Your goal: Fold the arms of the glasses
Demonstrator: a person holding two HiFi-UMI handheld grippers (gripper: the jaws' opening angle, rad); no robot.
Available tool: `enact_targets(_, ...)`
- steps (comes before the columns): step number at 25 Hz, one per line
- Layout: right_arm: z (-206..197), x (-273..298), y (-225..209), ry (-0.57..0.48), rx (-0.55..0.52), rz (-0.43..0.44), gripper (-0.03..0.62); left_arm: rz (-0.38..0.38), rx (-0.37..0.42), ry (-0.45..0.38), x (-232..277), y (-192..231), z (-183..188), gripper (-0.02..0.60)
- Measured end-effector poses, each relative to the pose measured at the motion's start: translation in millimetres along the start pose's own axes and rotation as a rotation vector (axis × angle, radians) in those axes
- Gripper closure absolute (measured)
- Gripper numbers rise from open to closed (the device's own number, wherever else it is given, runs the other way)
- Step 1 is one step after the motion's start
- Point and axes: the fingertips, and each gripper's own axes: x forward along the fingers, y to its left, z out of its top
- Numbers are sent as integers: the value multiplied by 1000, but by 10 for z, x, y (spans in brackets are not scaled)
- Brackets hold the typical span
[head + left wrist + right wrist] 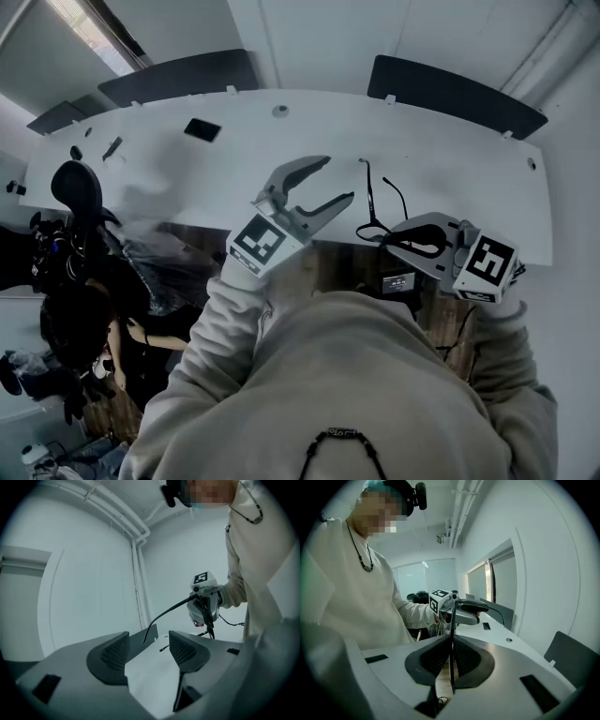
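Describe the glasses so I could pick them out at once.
Start at the long white table, then find its near edge at the head view's right. There the right tongs pinch thin black glasses, both arms sticking out unfolded; the left tongs gape empty.

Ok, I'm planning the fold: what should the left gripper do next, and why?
Probably bring the open, empty left gripper to the arm beside it and push that arm inward. The right gripper is shut on the glasses, and both arms stick out unfolded.
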Motion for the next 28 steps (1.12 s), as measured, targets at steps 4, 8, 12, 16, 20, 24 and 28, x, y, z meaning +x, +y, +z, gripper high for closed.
enact_targets(4, 66, 16, 118, -34, 45, 40, 551, 11, 89, -28, 39, -46, 194, 334)
enact_targets(8, 100, 53, 202, -44, 49, 62, 551, 11, 133, -24, 90, -54, 232, 336)
enact_targets(12, 160, 60, 241, -56, 54, 79, 551, 18, 177, -18, 134, -84, 304, 337)
enact_targets(16, 225, 45, 226, -70, 43, 85, 551, 25, 211, -6, 174, -98, 330, 487)
enact_targets(20, 256, 30, 193, -78, 49, 77, 551, 21, 209, -18, 222, -114, 341, 534)
enact_targets(24, 262, -6, 180, -84, 38, 74, 551, 8, 170, -32, 261, -128, 348, 534)
enact_targets(28, 323, 3, 192, -88, 24, 72, 551, -8, 114, -57, 232, -132, 381, 534)
